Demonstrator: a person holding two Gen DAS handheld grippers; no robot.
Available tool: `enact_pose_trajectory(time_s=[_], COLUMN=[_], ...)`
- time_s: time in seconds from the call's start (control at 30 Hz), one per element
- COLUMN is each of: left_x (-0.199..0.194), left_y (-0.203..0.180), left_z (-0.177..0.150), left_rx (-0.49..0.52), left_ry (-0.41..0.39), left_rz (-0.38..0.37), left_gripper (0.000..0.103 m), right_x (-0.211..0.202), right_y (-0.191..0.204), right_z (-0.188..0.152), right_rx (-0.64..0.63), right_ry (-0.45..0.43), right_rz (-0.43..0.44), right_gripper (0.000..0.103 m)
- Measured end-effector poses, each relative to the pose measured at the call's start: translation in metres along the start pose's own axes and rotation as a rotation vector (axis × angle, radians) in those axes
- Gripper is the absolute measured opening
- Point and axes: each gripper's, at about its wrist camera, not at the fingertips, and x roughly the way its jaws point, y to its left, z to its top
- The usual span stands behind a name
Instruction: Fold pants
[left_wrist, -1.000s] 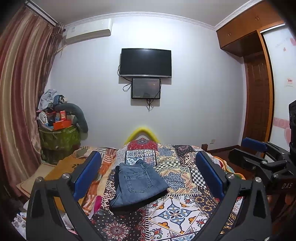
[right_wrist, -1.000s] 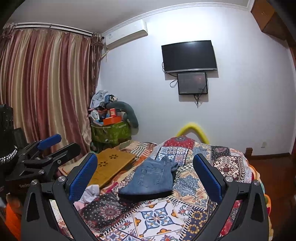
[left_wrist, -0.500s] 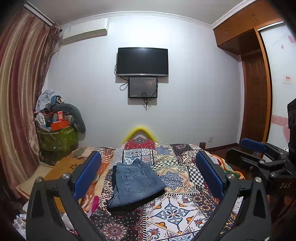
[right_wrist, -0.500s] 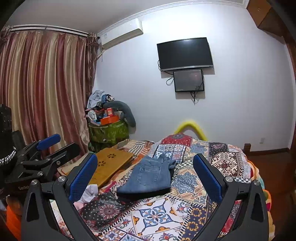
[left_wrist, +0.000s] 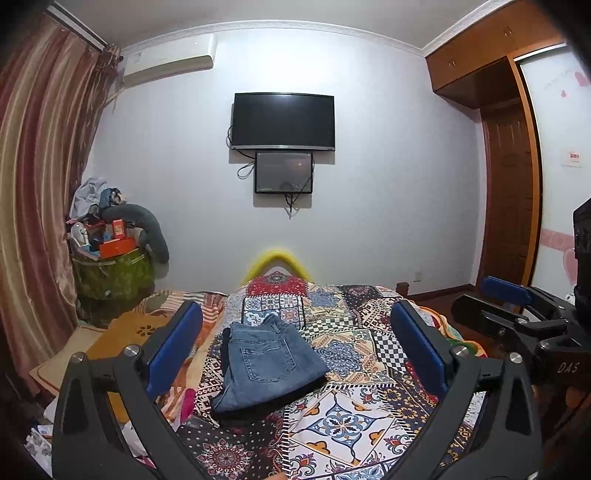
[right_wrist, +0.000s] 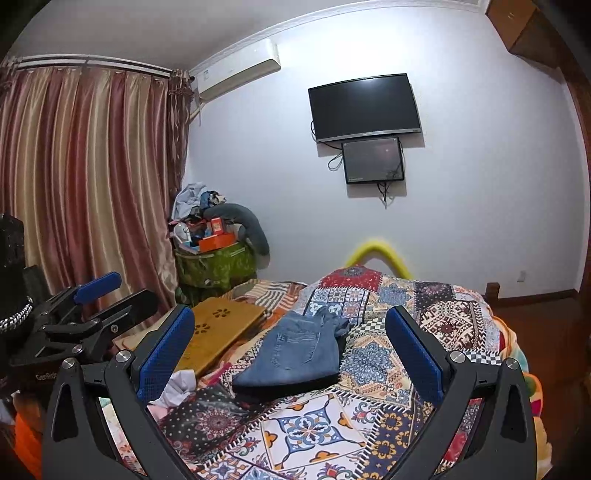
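Observation:
A pair of blue jeans (left_wrist: 266, 365) lies folded into a compact stack on the patchwork bedspread (left_wrist: 343, 421), a back pocket facing up. It also shows in the right wrist view (right_wrist: 295, 354). My left gripper (left_wrist: 295, 350) is open and empty, held back from the jeans and above the bed. My right gripper (right_wrist: 291, 350) is open and empty, also held back from the jeans. The right gripper shows at the right edge of the left wrist view (left_wrist: 517, 317). The left gripper shows at the left edge of the right wrist view (right_wrist: 88, 314).
A yellow wooden lap tray (right_wrist: 218, 332) lies left of the jeans, with loose cloth (right_wrist: 177, 387) beside it. A green cluttered bin (left_wrist: 110, 273) stands by the curtain (right_wrist: 85, 177). A TV (left_wrist: 282, 120) hangs on the far wall. A wardrobe (left_wrist: 509, 177) is at right.
Both grippers have tilted up and drawn slightly back, so the jeans sit lower in both views. The jeans have not moved. Both grippers stay open.

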Motion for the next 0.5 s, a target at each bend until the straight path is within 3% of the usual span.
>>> enact_pose_trajectory(time_s=[0.5], left_x=[0.0067], left_y=[0.0033], left_z=[-0.0054], left_rx=[-0.006], left_ry=[0.029], left_rz=[-0.016], left_gripper=[0.103], right_x=[0.0005], right_y=[-0.0014], right_z=[-0.0009], right_rx=[0.014], right_ry=[0.009], right_rz=[0.0], right_gripper=[0.103])
